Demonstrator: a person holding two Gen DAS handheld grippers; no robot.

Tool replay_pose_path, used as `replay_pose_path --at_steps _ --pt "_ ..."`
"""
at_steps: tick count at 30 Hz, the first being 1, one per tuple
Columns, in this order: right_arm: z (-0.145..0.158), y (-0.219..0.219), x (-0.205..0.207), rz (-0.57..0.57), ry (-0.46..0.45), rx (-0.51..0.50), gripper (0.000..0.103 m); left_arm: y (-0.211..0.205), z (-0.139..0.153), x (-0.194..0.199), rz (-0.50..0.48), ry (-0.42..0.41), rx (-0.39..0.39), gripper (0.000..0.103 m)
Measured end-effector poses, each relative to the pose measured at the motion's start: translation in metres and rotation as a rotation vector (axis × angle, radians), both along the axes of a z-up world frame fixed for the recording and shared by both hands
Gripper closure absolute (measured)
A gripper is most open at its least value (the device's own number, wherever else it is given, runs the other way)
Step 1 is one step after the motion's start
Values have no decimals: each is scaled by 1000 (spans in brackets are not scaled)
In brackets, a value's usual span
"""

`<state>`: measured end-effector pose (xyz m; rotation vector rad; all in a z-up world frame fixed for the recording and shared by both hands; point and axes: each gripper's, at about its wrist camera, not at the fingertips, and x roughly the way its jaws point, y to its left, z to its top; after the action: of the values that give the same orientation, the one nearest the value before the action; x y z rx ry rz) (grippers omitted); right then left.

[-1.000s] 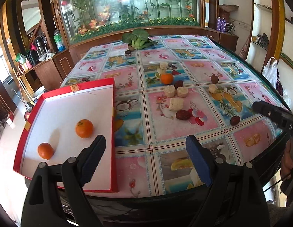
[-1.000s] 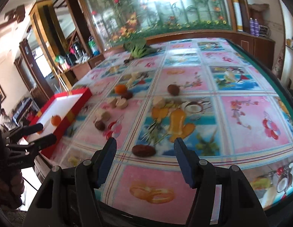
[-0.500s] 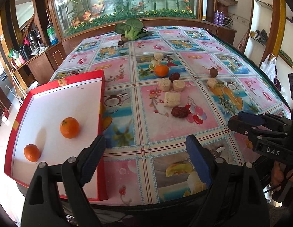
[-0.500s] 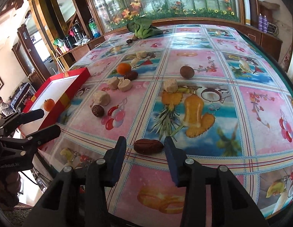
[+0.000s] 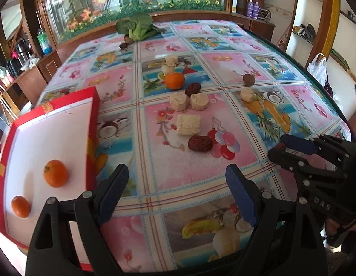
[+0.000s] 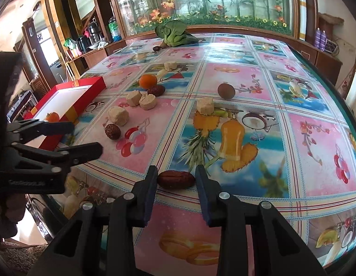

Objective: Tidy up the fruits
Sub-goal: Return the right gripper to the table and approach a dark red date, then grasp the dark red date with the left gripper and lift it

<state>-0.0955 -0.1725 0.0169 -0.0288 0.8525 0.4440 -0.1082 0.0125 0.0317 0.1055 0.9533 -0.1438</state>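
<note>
Red date (image 6: 176, 179) lies on the patterned tablecloth (image 6: 247, 87) between the pads of my right gripper (image 6: 176, 185), whose jaws are closing and seem to touch both its ends. My left gripper (image 5: 175, 193) hangs released beside the red tray (image 5: 93, 105) with two oranges (image 5: 55, 173).

Open left gripper (image 5: 175, 191) hovers over a fruit-print tablecloth (image 5: 224, 73), right of a red tray (image 5: 93, 105) holding two oranges (image 5: 55, 173); third orange (image 5: 174, 80) beyond the tray
</note>
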Motion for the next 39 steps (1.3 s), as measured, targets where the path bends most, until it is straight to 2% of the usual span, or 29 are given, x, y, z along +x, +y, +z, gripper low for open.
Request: replay_pose_path --at_steps 4,7,12,14,19,20,23,24,32,39 --pt "0 -3 1 1 10 38 70 -4 -10 15 1 55 -33 17" --pt "0 -4 1 2 14 51 70 -8 -11 21 -2 64 -50 17" --pt "0 -4 0 10 12 53 70 -11 -17 35 0 91 -61 40" --pt "0 -4 0 10 13 54 70 -13 -17 36 -2 82 -58 41" --pt "0 -4 0 8 13 55 70 -15 -17 37 -10 67 -43 57" --pt "0 -4 -1 8 12 55 70 -15 -17 36 -15 62 -44 65" --pt "1 -3 -1 8 10 56 70 -17 -17 34 -28 53 -37 68" --pt "1 -3 -2 8 9 57 70 -17 -17 34 -30 48 -31 72" --pt "3 -3 -4 -1 -15 69 70 -11 -16 26 -27 43 -41 72" --pt "7 0 1 -9 -1 101 70 6 -7 14 4 16 -62 72"
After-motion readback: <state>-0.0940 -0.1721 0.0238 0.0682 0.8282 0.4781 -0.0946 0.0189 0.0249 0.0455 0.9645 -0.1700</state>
